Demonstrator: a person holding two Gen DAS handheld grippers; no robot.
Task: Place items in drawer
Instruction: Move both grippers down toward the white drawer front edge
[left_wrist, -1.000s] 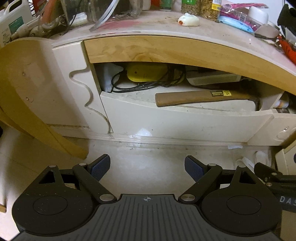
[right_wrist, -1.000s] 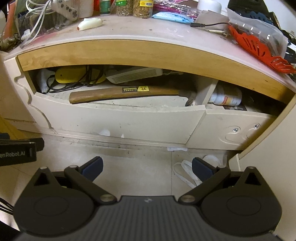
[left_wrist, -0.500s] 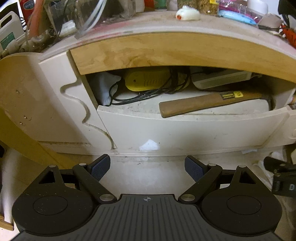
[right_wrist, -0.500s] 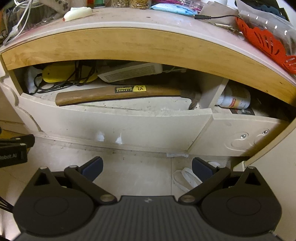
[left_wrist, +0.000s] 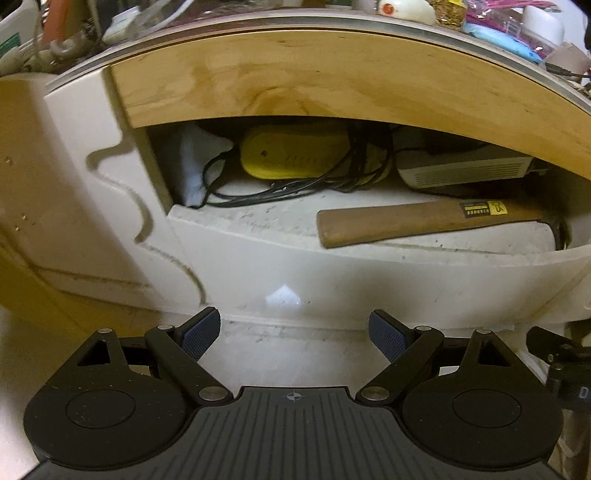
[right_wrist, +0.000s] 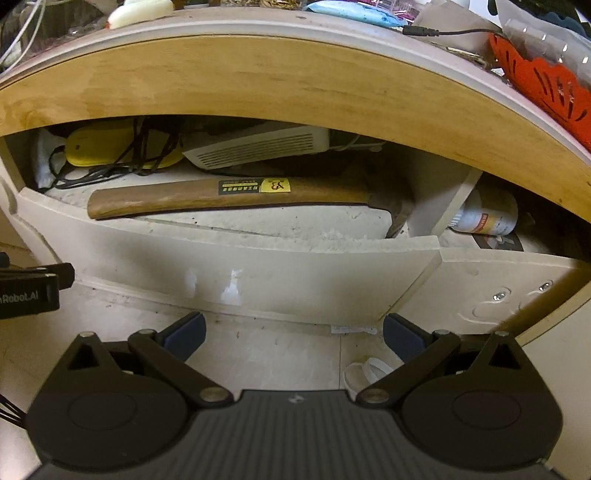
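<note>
Wooden hammer (right_wrist: 229, 197) with yellow "YB" label in drawer (right_wrist: 258, 280), "Robot.AI" on left claw (left_wrist: 293, 334), both claws spread empty, right claw (right_wrist: 293, 334).

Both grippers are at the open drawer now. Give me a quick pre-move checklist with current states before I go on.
1. Drawer open enough to reach into: ok.
2. Left gripper open and holding nothing: ok.
3. Right gripper open and holding nothing: ok.
4. Hammer lying flat inside the drawer: ok.
5. Free floor space in front of the hammer: ok.
6. Black cables clear of the hammer handle: ok, they lie further back by the yellow device.
</note>
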